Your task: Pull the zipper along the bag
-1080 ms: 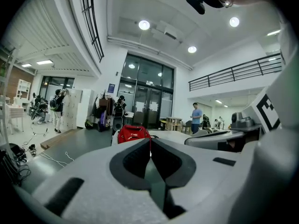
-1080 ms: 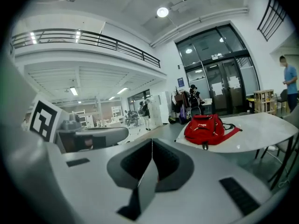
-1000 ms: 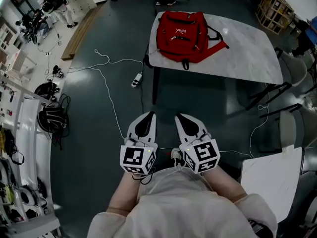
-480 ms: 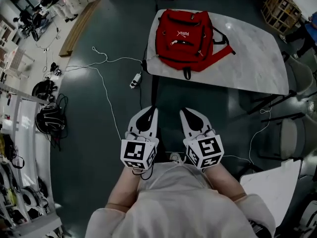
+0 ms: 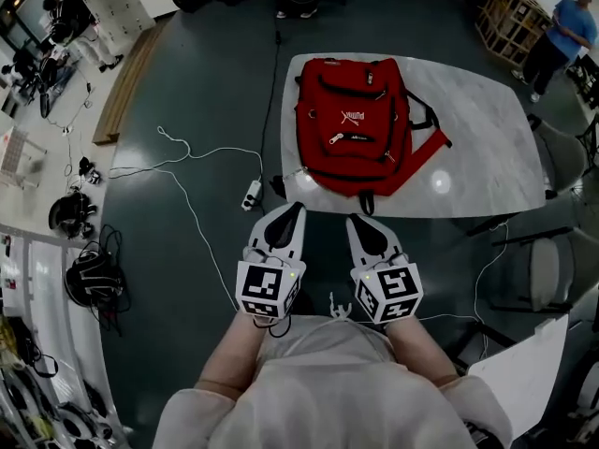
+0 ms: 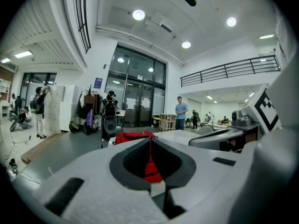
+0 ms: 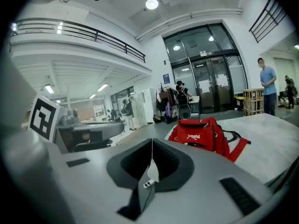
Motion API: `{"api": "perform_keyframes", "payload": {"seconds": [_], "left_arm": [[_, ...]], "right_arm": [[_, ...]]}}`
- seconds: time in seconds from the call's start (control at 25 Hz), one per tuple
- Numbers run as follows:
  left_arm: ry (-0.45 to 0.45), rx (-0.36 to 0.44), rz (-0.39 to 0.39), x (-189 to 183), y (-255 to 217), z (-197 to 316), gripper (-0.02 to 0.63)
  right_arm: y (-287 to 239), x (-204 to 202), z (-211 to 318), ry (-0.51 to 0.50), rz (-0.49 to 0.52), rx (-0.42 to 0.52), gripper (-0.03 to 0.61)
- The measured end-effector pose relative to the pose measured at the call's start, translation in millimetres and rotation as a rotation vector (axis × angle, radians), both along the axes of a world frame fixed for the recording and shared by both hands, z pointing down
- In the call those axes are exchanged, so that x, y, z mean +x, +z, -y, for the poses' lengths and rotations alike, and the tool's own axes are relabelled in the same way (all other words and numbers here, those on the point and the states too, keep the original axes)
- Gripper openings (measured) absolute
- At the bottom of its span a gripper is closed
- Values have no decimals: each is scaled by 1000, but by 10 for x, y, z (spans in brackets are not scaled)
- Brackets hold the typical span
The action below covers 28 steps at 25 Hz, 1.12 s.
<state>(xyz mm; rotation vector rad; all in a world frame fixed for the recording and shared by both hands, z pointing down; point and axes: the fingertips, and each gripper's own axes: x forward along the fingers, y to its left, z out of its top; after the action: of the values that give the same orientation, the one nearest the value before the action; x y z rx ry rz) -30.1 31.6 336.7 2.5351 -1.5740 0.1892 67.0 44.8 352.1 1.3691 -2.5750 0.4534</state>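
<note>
Holding two grippers side by side at lower centre of head view, tips toward top of frame. Left gripper [image 5: 296,210] fully closed, jaws pressed together, nothing between; same gripper [image 6: 150,139] in left gripper view with both jaws meeting in a thin line. Right gripper [image 5: 354,221] likewise closed and empty, jaws touching along their tips in right gripper view [image 7: 152,140]. Red backpack [image 5: 356,124] lying flat on white marble-look table [image 5: 487,129], upper centre of head view, on left part of tabletop, front face up. White logo and pale zipper pull [image 5: 334,139] on front pocket, red straps [image 5: 426,152] spilling toward right, small black loop at lower end by near table edge. Both gripper tips just short of that near edge, below backpack, not touching it. Backpack [image 6: 133,136] in left gripper view just above and behind jaw tips, centre of frame; backpack [image 7: 201,134] in right gripper view at centre right, fully visible on table. Dark floor [image 5: 187,279] left of table, with white cable [image 5: 187,157] and power strip [image 5: 251,193]. Person in blue shirt [image 5: 564,26] at upper right, near wooden crate [image 5: 513,12]. Pale sleeves [image 5: 215,419] at bottom of frame.
</note>
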Motion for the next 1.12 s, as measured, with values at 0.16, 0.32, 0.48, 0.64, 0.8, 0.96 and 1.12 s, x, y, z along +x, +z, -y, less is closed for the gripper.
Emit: {"api": "perform_keyframes", "payload": {"seconds": [0.16,0.32,0.48,0.64,0.8,0.96,1.12], "left_arm": [[68,-39,-11,-296,121,640,20],[132,-55,21,-552,274,1168,20],[180,-106,2,-746,450,1573,20],[225,-173,-2,-821,690,1801,20],[250,-248,-3,-812,980,1894,20],[261,-329,-4,-748,1240,1898,20],[276,-386,25,-687,1513,1876,20]], "right_arm": [[85,-283,554,57,2,-39,28],[188,-536,1038,117,-10,-75,28],[354,-696,1426,178,-34,-124,28],[615,-732,1628,217,-71,-200,28],[957,-685,1673,233,-114,-296,28],[1275,-623,1673,223,-162,-388,28],[1601,-610,1628,175,-208,-498,28]]}}
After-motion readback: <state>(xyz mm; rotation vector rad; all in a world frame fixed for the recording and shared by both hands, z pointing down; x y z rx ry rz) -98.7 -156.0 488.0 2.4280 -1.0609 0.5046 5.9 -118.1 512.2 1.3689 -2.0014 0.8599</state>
